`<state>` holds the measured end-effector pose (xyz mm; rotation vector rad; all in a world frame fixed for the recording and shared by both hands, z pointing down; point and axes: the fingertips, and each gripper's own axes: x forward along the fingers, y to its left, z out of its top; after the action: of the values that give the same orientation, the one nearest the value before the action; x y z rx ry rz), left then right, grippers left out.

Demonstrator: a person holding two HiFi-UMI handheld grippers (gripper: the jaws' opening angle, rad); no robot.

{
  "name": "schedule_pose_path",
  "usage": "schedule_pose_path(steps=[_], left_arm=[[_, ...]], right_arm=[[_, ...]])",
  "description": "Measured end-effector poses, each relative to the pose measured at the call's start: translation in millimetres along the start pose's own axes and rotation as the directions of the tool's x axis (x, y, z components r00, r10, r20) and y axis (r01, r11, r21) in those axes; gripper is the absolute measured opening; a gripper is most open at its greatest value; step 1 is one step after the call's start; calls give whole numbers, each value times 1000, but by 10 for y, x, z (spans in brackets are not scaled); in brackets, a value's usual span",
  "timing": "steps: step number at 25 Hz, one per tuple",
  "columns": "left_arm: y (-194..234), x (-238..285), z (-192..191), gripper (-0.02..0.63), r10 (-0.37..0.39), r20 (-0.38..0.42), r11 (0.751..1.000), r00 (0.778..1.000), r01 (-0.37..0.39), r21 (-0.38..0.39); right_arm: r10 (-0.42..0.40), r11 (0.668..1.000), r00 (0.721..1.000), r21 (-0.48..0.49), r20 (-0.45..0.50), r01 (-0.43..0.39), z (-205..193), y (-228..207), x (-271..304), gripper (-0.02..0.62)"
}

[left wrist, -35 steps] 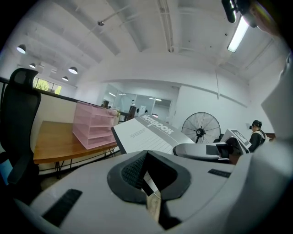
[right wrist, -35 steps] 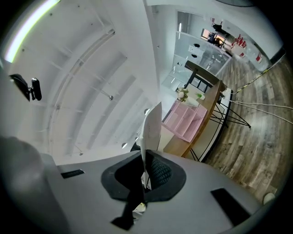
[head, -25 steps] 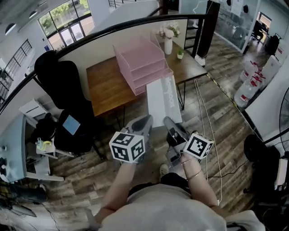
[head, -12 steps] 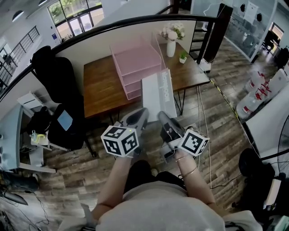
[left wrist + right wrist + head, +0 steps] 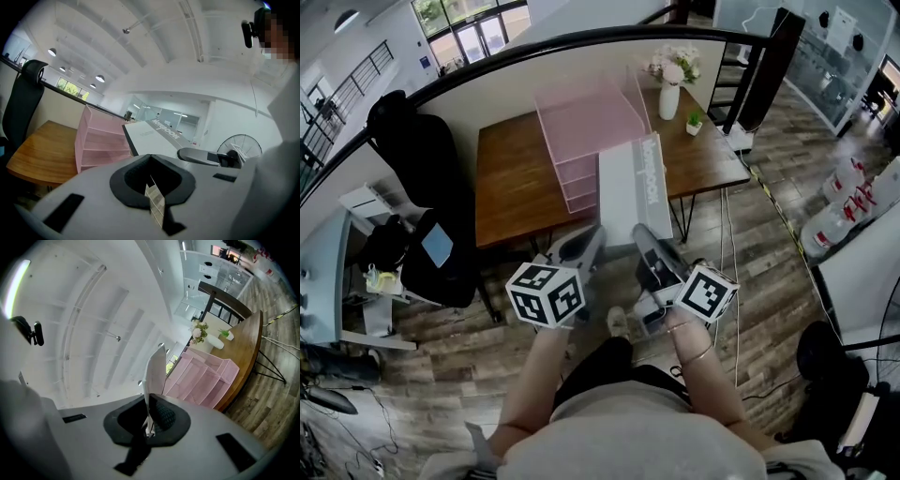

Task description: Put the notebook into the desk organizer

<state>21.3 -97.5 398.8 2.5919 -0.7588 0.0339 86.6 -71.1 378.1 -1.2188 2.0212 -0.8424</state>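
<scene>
Wooden counter [image 5: 514,192] ahead; pink desk organizer [image 5: 586,122] on it. I hold notebook [image 5: 635,192] clamped in right gripper [image 5: 647,248] jaws, airborne, far end near organizer. Left gripper [image 5: 584,242] jaws closed, empty. Level notebook, align with tray opening, slide slowly, release once supported.

Pretty sure I was driving the rig around an open-plan office, up on some kind of mezzanine. There was a brown wooden desk on thin black metal legs [image 5: 520,178] with a pink plastic tiered desk organizer [image 5: 586,122] on it, plus a white vase of pale flowers [image 5: 669,94]. A black high-backed office chair [image 5: 422,159] sat beside the desk. A curved black handrail on a white half-wall [image 5: 534,47] ran behind all of it. Off to the side I saw glass partition walls [image 5: 806,37] and a cluster of big clear water-cooler bottles [image 5: 839,211] on the grey-brown wood-plank floor [image 5: 769,253]. Round ceiling lights [image 5: 99,78] overhead too.
</scene>
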Motion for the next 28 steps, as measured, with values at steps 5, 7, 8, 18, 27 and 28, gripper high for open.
schedule_pose_path(steps=[5,7,8,18,27,28], left_arm=[[232,130,112,11,20,16,999,1000,-20,-27],[324,209,179,11,34,27,999,999,-33,-31],[372,253,212,11,42,30,999,999,-41,-31],[781,572,437,11,93,48,995,995,-91,-43],[1077,821,519,11,113,32,993,993,-113,-29],[1118,840,526,11,115,32,993,993,-114,-33]], right_arm=[[24,1000,999,-1,-22,-24,82,-88,322,8],[26,1000,999,-9,-39,-26,130,-136,447,8],[22,1000,999,-11,-47,-23,151,-170,504,8],[35,999,992,1,-122,-36,249,-441,1059,8],[37,999,984,39,-175,-30,227,-667,1471,9],[38,998,984,50,-176,-30,223,-690,1509,11]])
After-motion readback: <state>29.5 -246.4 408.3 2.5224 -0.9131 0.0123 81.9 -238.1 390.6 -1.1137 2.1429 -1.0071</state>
